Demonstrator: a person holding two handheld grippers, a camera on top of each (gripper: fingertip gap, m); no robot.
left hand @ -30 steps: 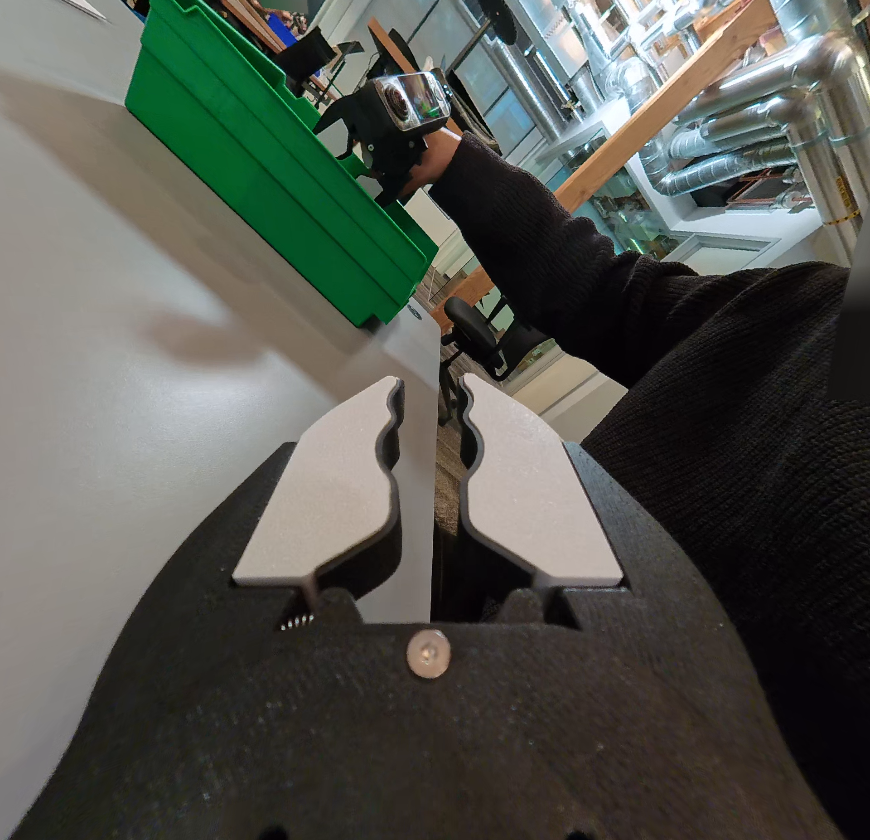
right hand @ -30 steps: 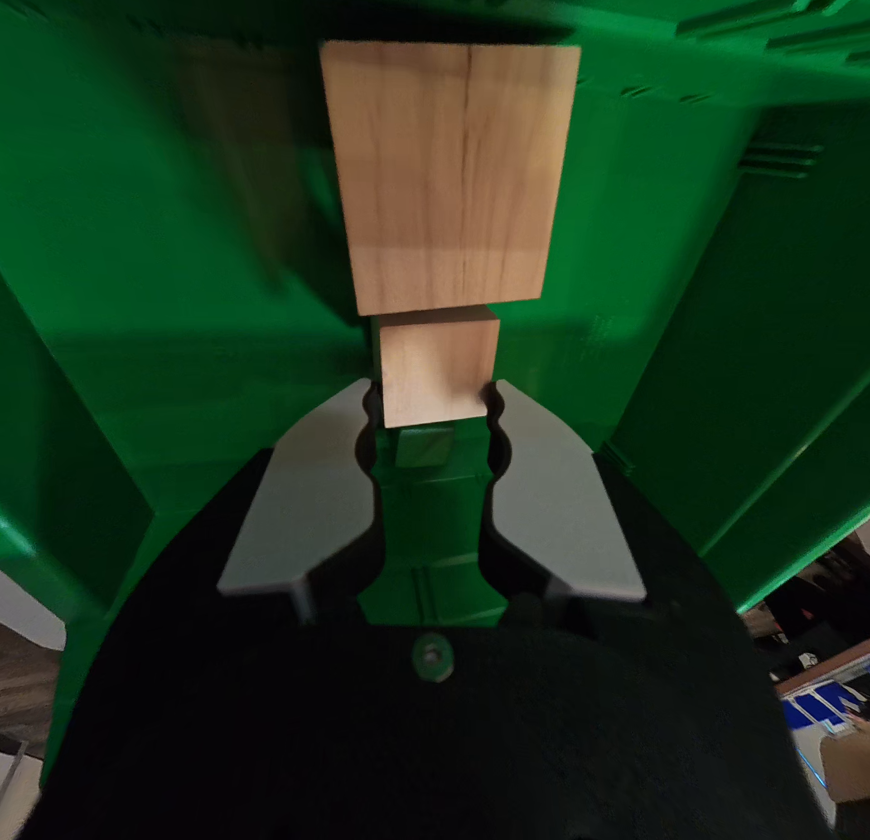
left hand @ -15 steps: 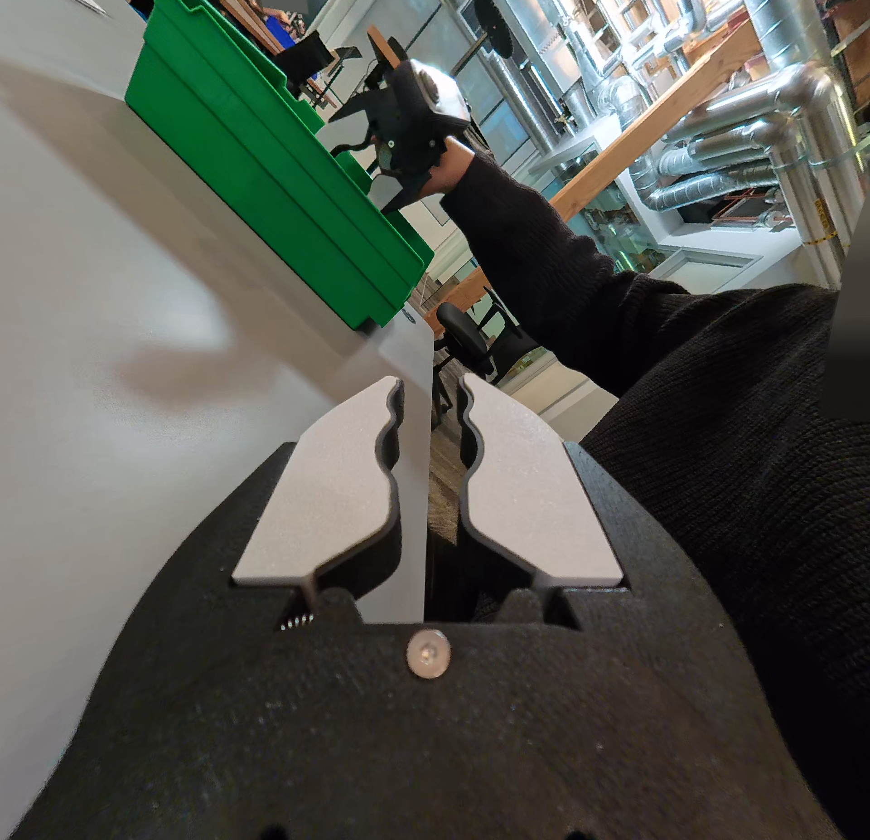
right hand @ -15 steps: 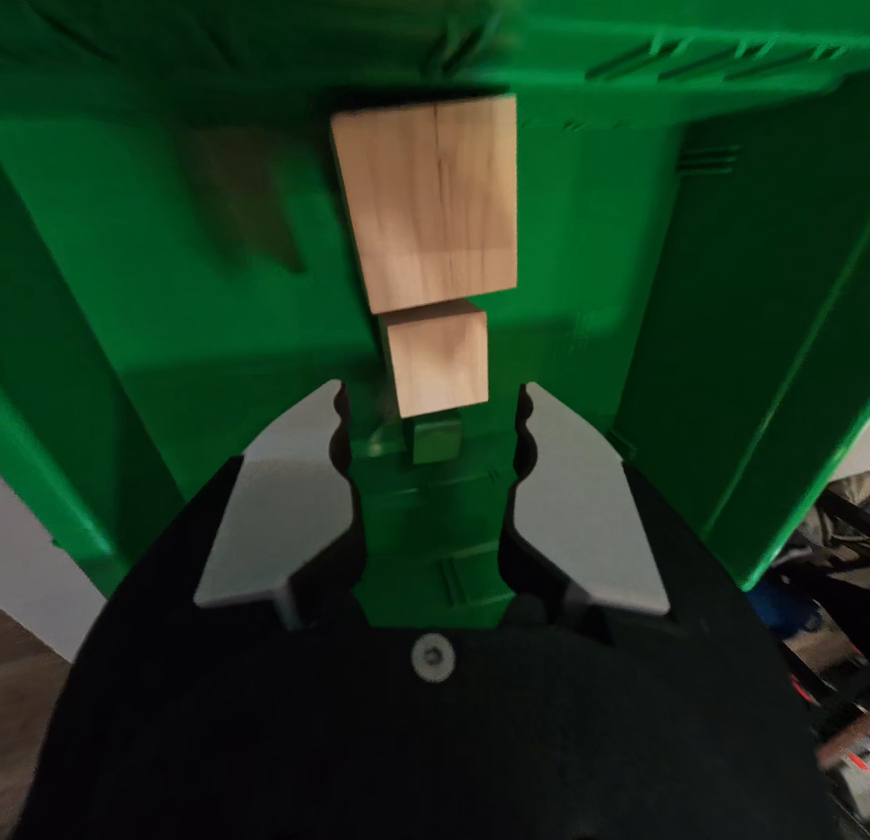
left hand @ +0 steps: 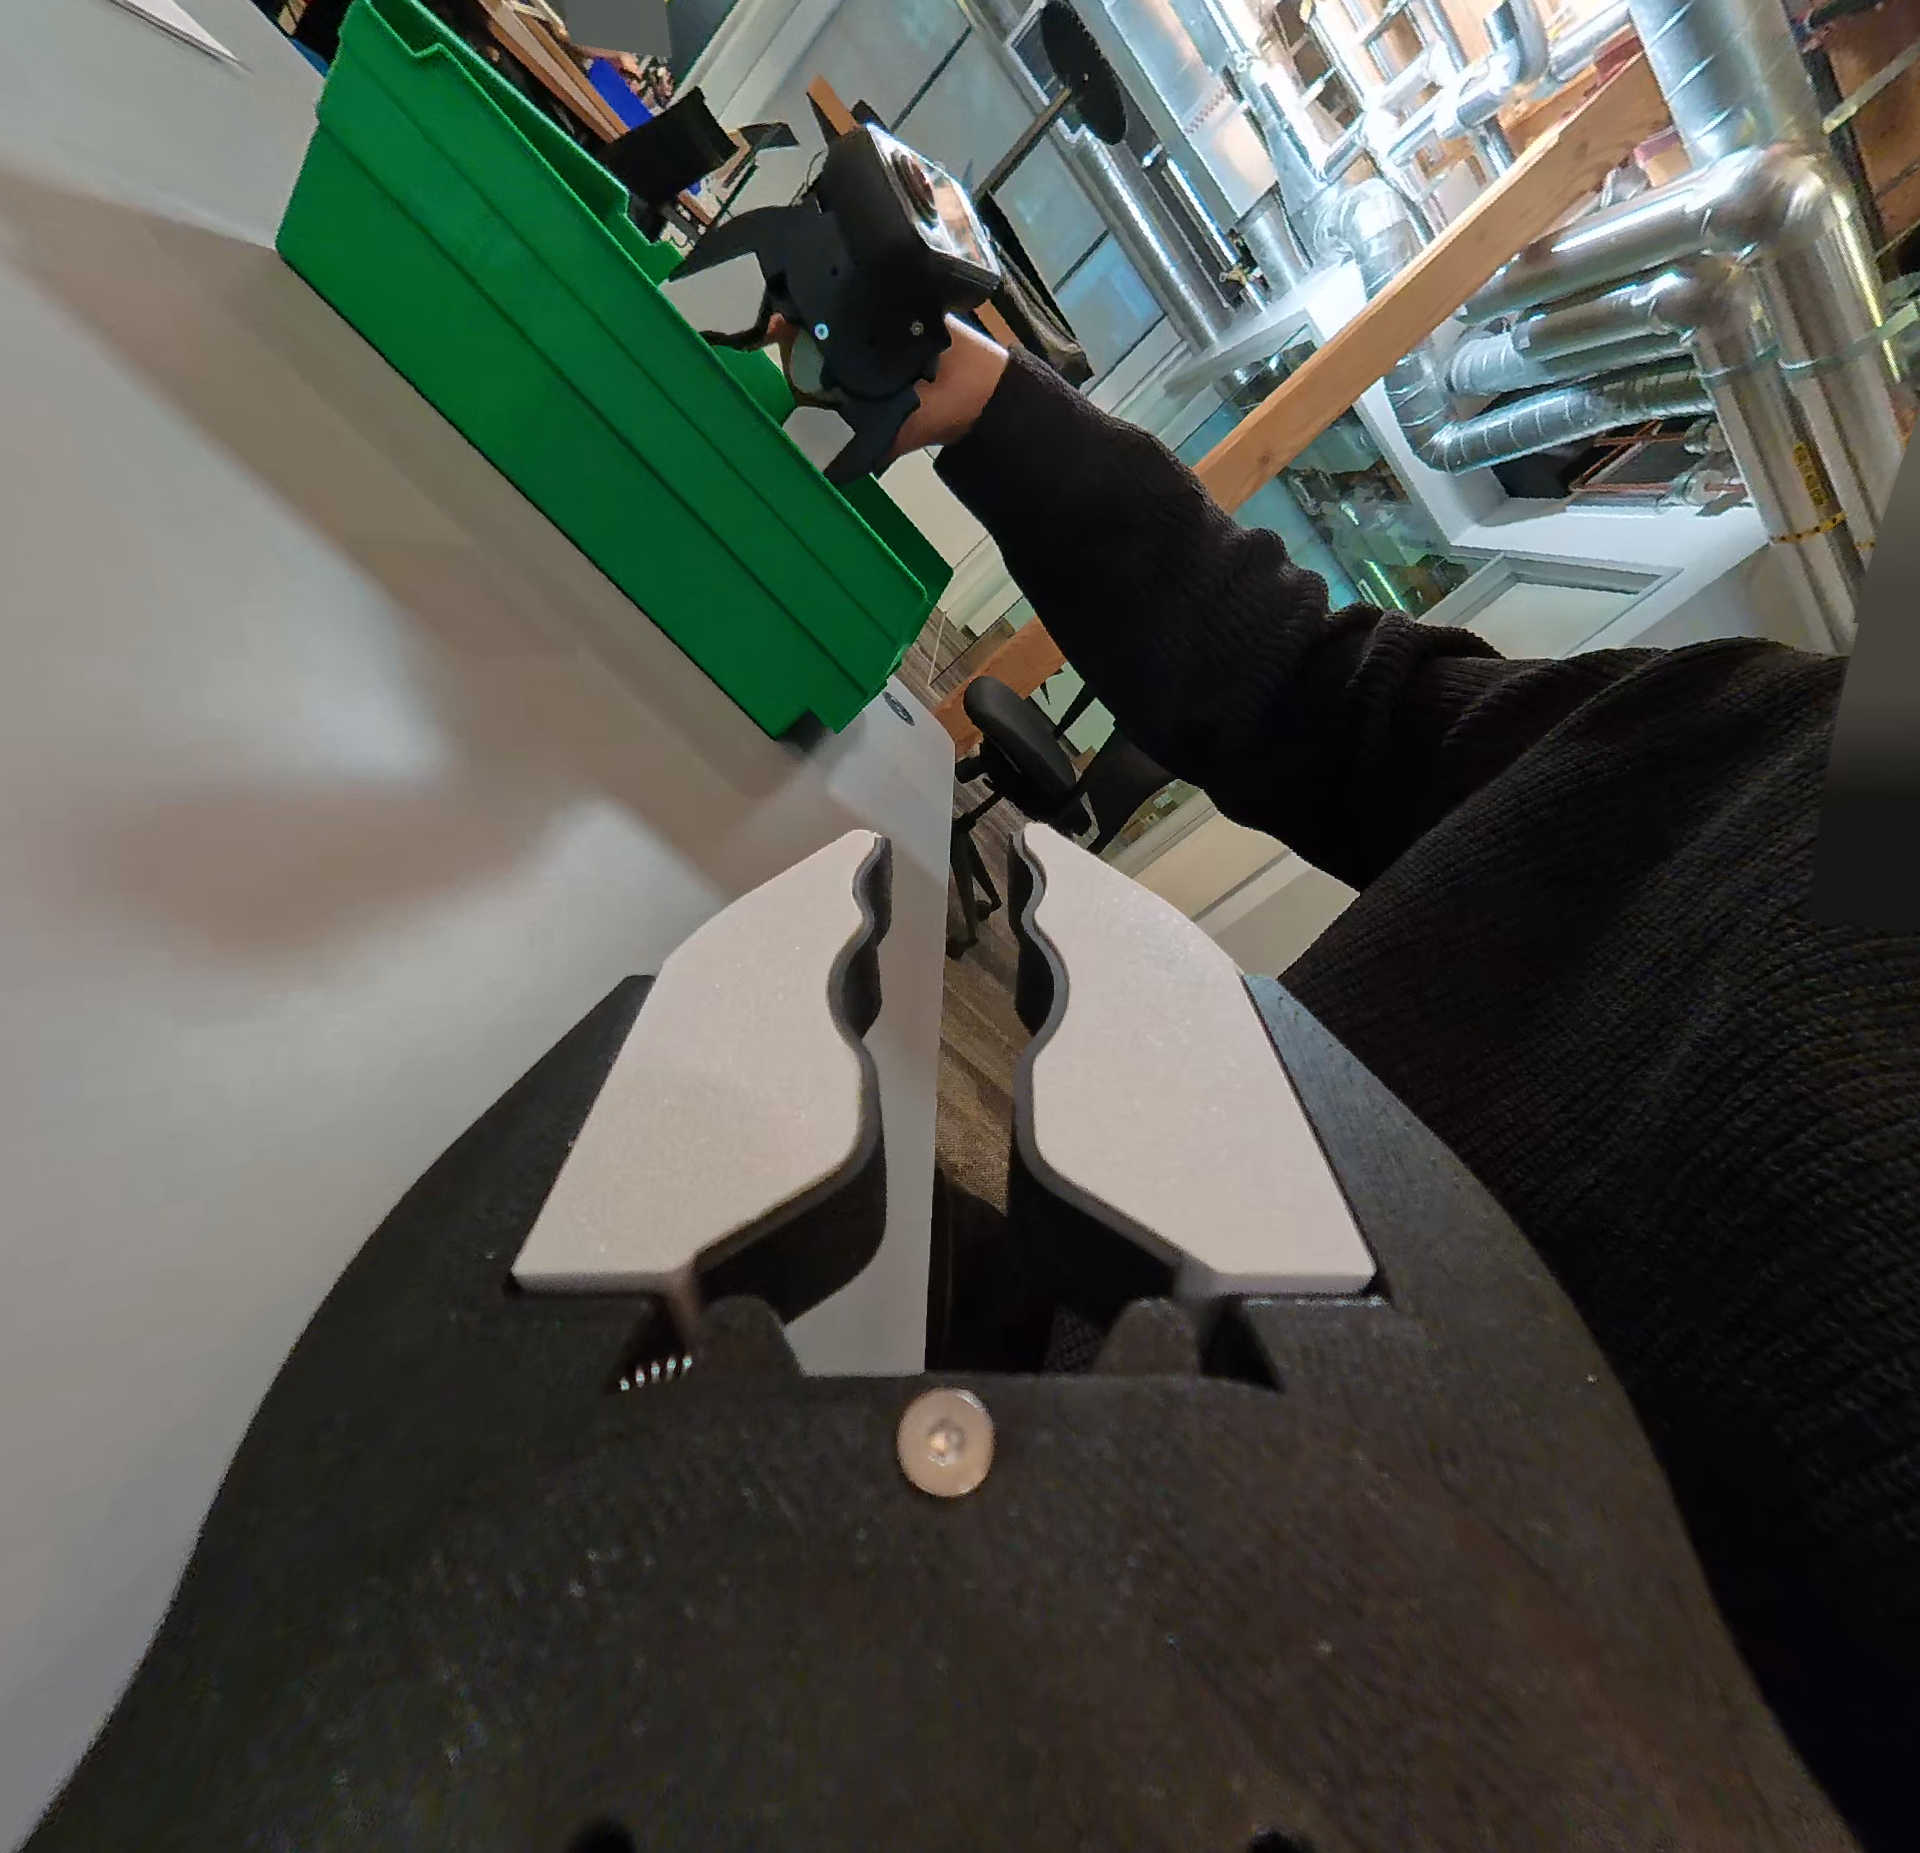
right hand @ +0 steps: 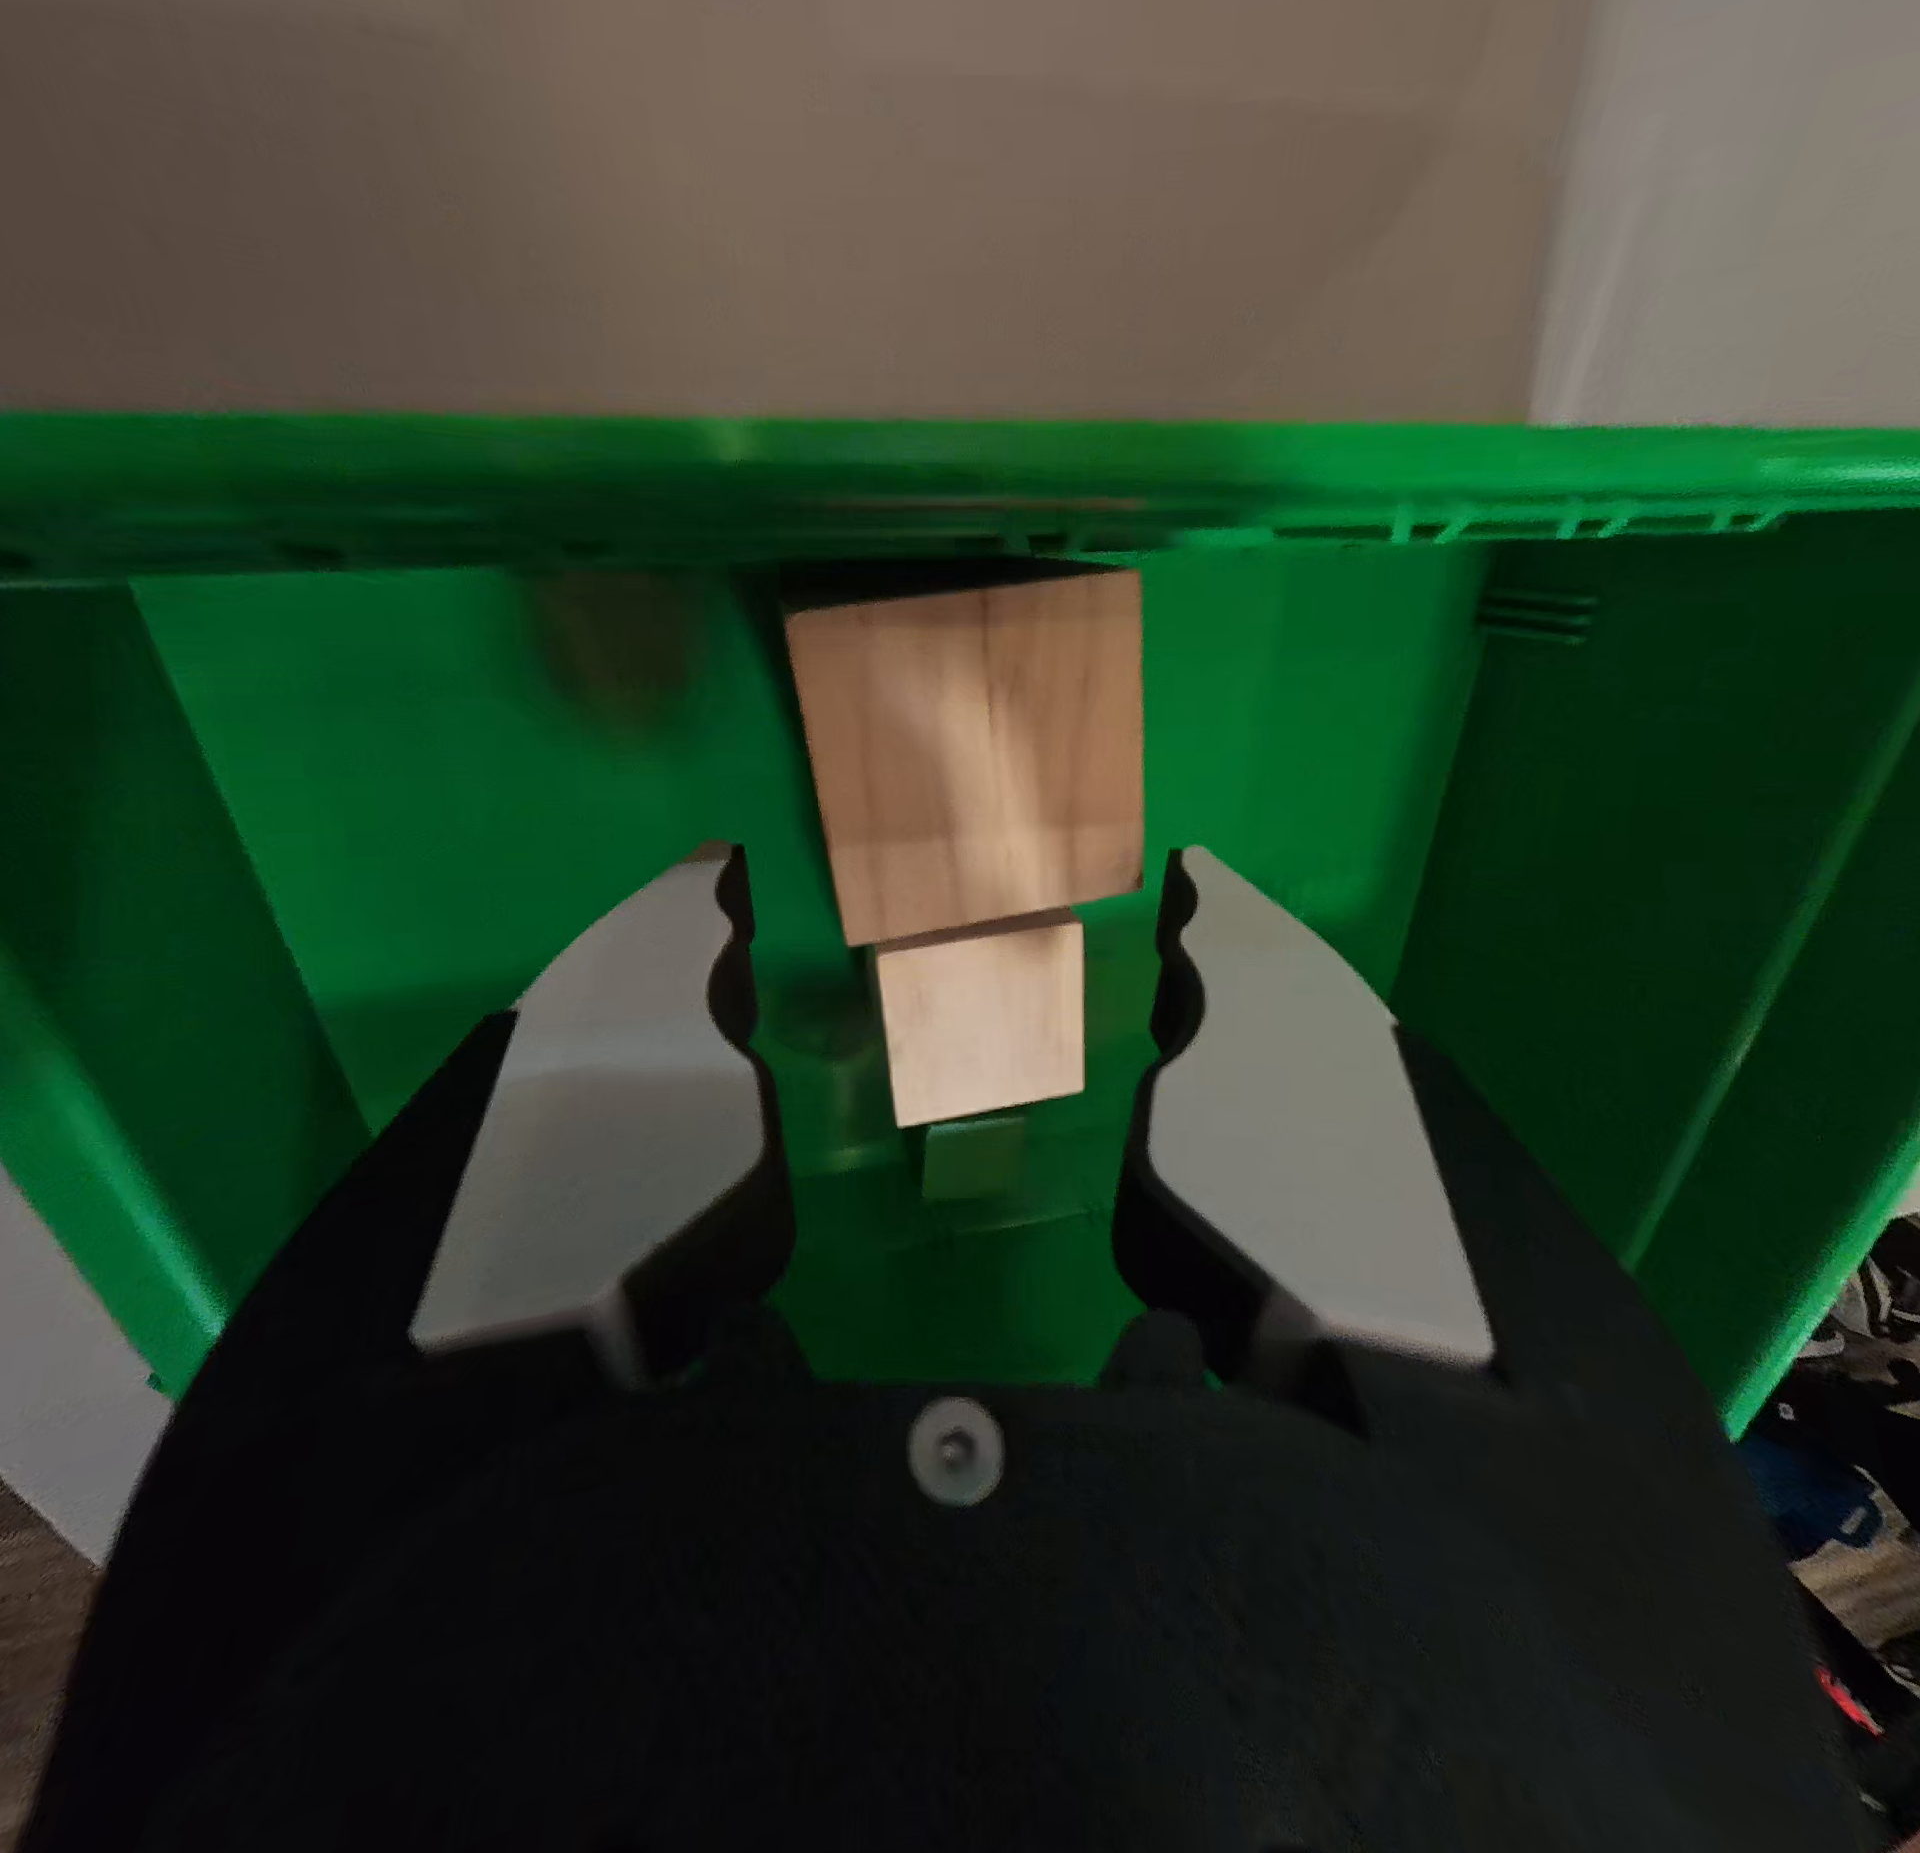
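In the right wrist view, my right gripper (right hand: 954, 868) is open and empty inside a green bin (right hand: 416, 764). A small wooden cube (right hand: 977, 1024) stands on the bin floor between the spread fingers, touching neither. A larger wooden block (right hand: 977, 743) sits right behind it against the far wall. In the left wrist view, my left gripper (left hand: 951, 847) rests low at the grey table's (left hand: 260, 660) edge, its jaws a narrow gap apart and holding nothing. That view also shows the right gripper (left hand: 717, 291) over the bin's (left hand: 582, 401) rim, held by a hand in a black sleeve (left hand: 1195, 577).
The bin stands near the table's far corner. Bare grey tabletop (right hand: 831, 193) lies beyond the bin. A black office chair (left hand: 1018, 764) stands on the floor past the table edge. Pipes and a wooden beam fill the background.
My right gripper opened, let go of the small wooden cube and drew back and up from it. The left gripper has not moved.
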